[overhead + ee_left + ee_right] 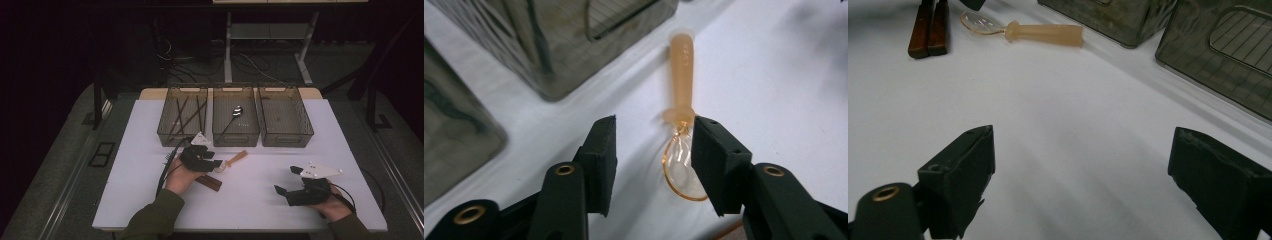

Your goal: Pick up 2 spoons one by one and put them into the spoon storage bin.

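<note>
Tongs in the left hand (651, 155) stood apart around the clear bowl of an orange-handled spoon (681, 90) lying on the white tabletop (260, 200), pads not yet pressing; right tongs (1080, 175) gaped wide over bare tabletop; beside the spoon lay dark wooden sticks (928, 32); beyond stood three smoky bins (235, 122).

Left tongs (214, 162) low over the table, jaws part-open, right tongs (286, 179) resting wide open

Dim room out there: grey floor (60, 165) around the white table (320, 125), cables (200, 60) tangled beneath a desk frame (265, 35) behind.
</note>
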`<action>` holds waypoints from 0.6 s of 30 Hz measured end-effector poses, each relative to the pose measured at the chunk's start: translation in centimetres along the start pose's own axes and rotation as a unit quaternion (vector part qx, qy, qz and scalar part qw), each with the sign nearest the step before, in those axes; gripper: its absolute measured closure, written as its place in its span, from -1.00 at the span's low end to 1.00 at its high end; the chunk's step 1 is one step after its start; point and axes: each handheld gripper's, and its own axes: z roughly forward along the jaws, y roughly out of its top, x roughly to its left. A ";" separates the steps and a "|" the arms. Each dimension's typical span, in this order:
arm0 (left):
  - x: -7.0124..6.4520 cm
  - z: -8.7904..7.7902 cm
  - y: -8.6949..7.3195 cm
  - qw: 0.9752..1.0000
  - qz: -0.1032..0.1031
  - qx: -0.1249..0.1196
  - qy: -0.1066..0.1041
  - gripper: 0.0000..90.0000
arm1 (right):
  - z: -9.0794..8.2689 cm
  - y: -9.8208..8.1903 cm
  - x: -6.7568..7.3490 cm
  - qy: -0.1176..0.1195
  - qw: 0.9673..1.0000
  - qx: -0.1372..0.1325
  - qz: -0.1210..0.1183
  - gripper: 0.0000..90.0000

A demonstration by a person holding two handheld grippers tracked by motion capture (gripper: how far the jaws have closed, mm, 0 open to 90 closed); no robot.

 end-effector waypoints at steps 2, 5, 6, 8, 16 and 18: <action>-0.2 0.2 0.0 1.000 0.002 0.002 -0.004 0.19 | 0.0 0.0 0.1 0.000 1.000 0.000 -0.001 -0.74; -0.4 0.5 0.1 1.000 0.005 0.007 -0.008 0.24 | 0.0 0.0 0.1 0.001 1.000 0.002 -0.003 -0.74; -0.5 0.6 0.0 1.000 0.001 0.008 -0.010 0.25 | 0.0 0.0 0.1 0.001 1.000 0.002 -0.003 -0.74; -0.5 0.6 0.0 1.000 0.003 0.012 -0.011 0.29 | 0.0 0.0 0.2 0.001 1.000 0.003 -0.004 -0.74; -0.6 1.0 -0.3 0.999 0.007 0.032 -0.013 0.30 | 0.1 0.0 0.2 0.000 1.000 0.006 -0.006 -0.74; -0.8 1.1 -0.4 0.999 0.006 0.033 -0.010 0.31 | 0.1 0.0 0.2 0.000 1.000 0.005 -0.007 -0.74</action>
